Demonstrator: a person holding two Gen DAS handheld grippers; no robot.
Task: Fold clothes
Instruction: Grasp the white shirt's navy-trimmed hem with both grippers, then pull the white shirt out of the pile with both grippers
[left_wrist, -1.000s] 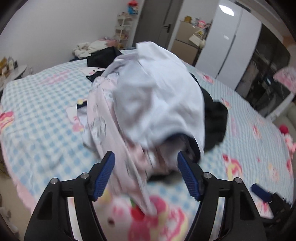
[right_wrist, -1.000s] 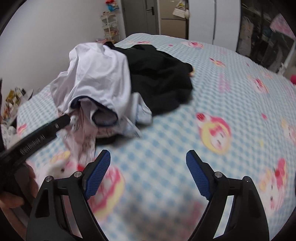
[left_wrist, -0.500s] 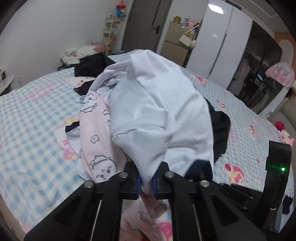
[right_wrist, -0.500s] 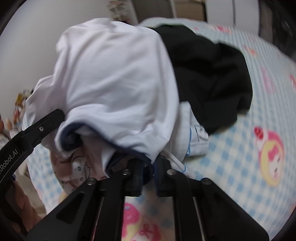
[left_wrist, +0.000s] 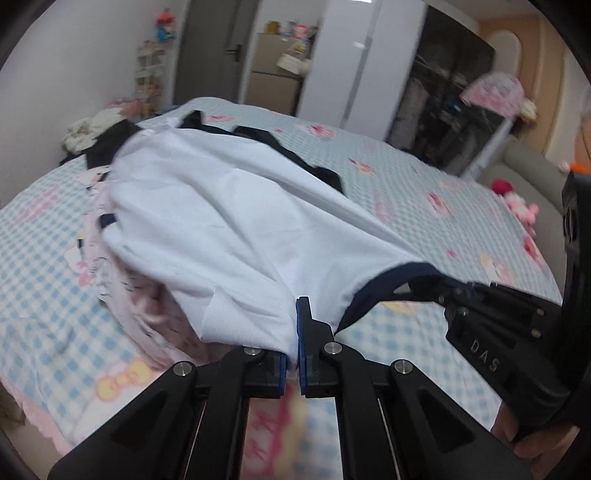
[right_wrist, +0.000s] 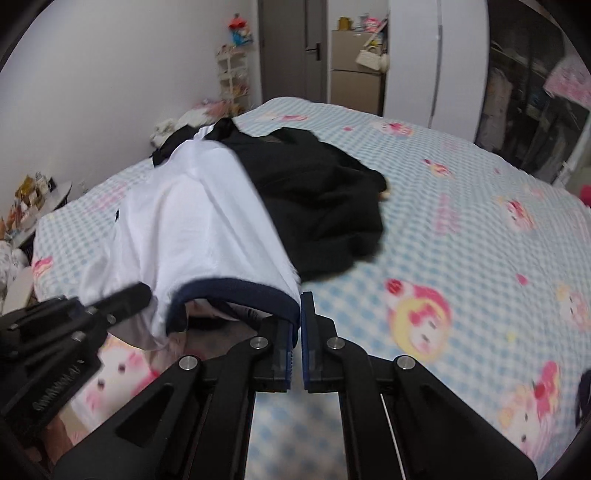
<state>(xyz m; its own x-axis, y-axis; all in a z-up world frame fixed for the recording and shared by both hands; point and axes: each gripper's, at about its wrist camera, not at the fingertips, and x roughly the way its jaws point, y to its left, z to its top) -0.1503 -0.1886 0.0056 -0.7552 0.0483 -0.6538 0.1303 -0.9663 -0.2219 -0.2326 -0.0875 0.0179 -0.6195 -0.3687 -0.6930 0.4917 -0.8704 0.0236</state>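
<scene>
At the far left of the left wrist view, a pale pink printed garment (left_wrist: 122, 288) lies crumpled on the bed (left_wrist: 424, 177), which is covered in a blue-and-white checked sheet with pink cartoon figures. A white t-shirt (left_wrist: 221, 229) with a navy collar is draped over that pink garment and stretches toward the camera. The left gripper (left_wrist: 291, 347) is closed on the near edge of the white t-shirt, its blue pads pinching the fabric just beside the navy collar (left_wrist: 384, 291). To the right of it, the collar runs on to the right gripper (left_wrist: 448, 291), which enters from the right side of that view and meets the fabric there. In the right wrist view, the left gripper (right_wrist: 144, 293) shows at the lower left with its tip against the shirt's edge, though its fingers are too blurred to read there. The white t-shirt (right_wrist: 199, 221) spreads up the middle of the view, and its navy collar (right_wrist: 229, 288) arcs across to the right gripper (right_wrist: 297, 332), whose blue pads are closed on the end of the collar. Just right of the shirt, and partly under its edge, a black garment (right_wrist: 321, 206) lies in a heap on the bed (right_wrist: 461, 229).
</scene>
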